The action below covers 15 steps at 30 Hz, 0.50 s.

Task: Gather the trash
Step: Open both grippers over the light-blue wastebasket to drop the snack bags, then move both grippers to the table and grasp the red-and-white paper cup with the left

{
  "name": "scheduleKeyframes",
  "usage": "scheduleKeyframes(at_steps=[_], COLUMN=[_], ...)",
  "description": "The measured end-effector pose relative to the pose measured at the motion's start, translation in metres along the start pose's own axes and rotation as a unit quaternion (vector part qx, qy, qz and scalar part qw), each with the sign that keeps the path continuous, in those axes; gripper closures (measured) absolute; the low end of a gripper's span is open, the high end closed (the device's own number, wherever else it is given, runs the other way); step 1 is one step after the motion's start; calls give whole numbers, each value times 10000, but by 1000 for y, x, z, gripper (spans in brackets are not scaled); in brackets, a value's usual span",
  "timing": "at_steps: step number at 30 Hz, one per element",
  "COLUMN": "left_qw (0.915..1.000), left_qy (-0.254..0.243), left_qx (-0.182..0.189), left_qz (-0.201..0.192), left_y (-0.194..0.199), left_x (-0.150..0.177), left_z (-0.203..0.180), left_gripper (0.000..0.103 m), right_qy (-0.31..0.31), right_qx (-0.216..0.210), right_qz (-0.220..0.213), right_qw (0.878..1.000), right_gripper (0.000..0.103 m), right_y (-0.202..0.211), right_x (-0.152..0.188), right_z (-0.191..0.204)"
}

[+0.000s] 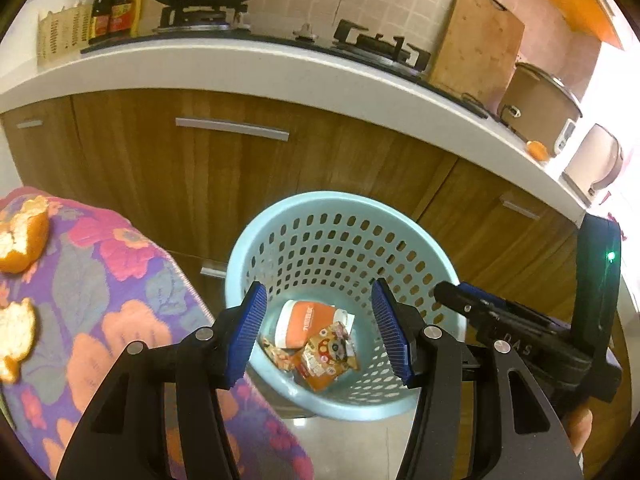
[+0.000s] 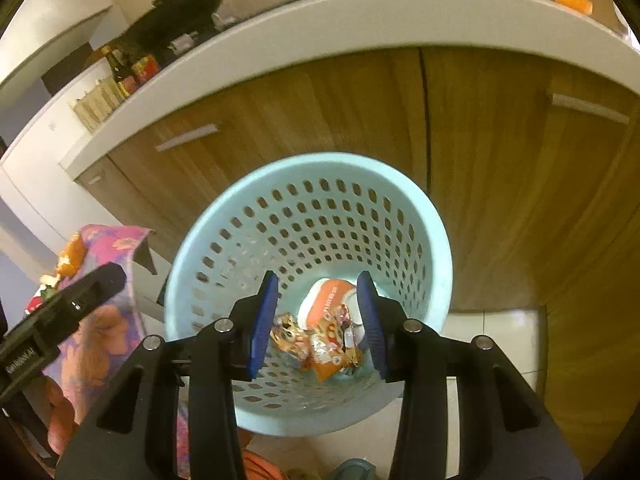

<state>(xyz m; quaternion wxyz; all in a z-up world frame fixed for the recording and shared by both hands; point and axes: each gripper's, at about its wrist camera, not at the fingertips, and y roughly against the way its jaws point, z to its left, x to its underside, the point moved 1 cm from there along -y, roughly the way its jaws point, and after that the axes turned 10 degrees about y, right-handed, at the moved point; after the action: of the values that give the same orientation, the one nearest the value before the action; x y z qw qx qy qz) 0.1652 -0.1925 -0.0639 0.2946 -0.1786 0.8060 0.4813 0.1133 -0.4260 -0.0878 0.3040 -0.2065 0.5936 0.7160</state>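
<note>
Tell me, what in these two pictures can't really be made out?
- Bin: its floor lies partly under the wrappers in both views, so anything beneath them is hidden.
- Wrapper print: too small and crumpled to read.
- Orange peels on the floral cloth: cut off by the left wrist view's left edge.
- Bottles: labels too blurred in the right wrist view.

Pale blue perforated plastic basket [image 1: 400, 224], smooth and slightly glossy, holding crinkled glossy foil-and-paper snack wrappers [image 1: 320, 348]. Behind the basket, brown wood-grain cabinet doors [image 1: 200, 168] with brushed metal bar handles [image 1: 232, 128] beneath a smooth matt white countertop [image 1: 248, 72]. Left of the basket, a rough woven floral cloth [image 1: 120, 280] in purple and pink.
</note>
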Motion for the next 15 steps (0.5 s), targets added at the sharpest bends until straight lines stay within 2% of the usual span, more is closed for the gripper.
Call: scheduleKeyframes(at_steps=[6,12,15], left_qw=[9996,9975,9939], left_qy=[-37,109,224], left_qx=[-13,-298,-583], left_qz=[-281,-631,-913], left_y=[44,106,142], left_x=[8,19,23], left_z=[9,44,71], left_gripper=[47,42,41], right_qy=[317,711,990], right_qx=[-185,-548,-710], right_qz=[-208,-278,-265], right_qw=[9991,9956,9922], right_gripper=[65,65,65], right_y=[21,29,30], right_x=[-5,-7,-7], right_z=[36,97,131])
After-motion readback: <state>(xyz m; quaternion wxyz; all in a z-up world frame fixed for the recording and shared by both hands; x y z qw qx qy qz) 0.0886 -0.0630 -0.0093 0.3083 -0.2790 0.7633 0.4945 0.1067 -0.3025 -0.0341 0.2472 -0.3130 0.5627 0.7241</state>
